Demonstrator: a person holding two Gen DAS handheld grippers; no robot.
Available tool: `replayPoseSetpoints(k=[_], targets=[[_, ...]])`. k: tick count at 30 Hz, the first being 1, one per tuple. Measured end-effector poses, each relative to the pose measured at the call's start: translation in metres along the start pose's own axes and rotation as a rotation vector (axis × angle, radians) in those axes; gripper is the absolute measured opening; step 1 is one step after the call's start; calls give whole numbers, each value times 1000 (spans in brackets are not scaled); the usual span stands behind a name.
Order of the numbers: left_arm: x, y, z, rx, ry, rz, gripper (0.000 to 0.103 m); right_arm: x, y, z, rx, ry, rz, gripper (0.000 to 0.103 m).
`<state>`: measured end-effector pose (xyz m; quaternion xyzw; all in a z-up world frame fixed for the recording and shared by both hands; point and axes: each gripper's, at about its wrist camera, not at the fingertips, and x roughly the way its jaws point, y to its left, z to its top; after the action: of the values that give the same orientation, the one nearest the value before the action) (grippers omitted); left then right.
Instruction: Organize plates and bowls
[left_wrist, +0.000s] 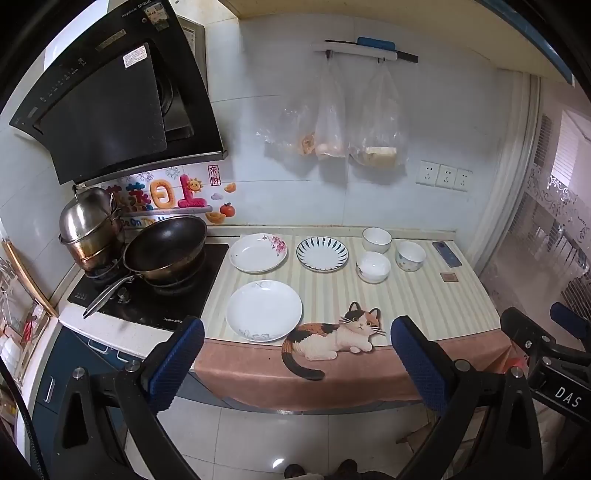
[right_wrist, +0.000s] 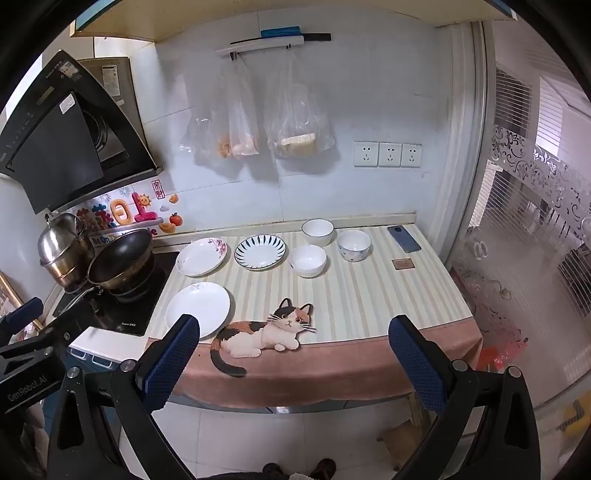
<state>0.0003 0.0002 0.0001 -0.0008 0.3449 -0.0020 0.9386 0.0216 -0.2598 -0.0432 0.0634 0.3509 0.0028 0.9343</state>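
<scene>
Left wrist: gripper (left_wrist: 297, 354) wide open, empty.

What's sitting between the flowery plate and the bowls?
The blue-striped plate sits between the flowery plate and the three bowls. It touches neither. Both views show it.

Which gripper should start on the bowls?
Right. The three bowls sit on the right half of the counter, nearer the right gripper; the left gripper faces the plates. Both have open, empty jaws short of the counter.
</scene>
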Motion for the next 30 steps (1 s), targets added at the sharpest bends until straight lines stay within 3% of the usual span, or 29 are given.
replayPoseSetpoints(k=[20, 30], targets=[[8, 2, -2, 8, 23, -25, 103, 3, -2, 2, 21, -6, 3, 103], [3, 1, 1, 7, -3, -34, 103, 1, -3, 1, 22, -16, -2, 103]])
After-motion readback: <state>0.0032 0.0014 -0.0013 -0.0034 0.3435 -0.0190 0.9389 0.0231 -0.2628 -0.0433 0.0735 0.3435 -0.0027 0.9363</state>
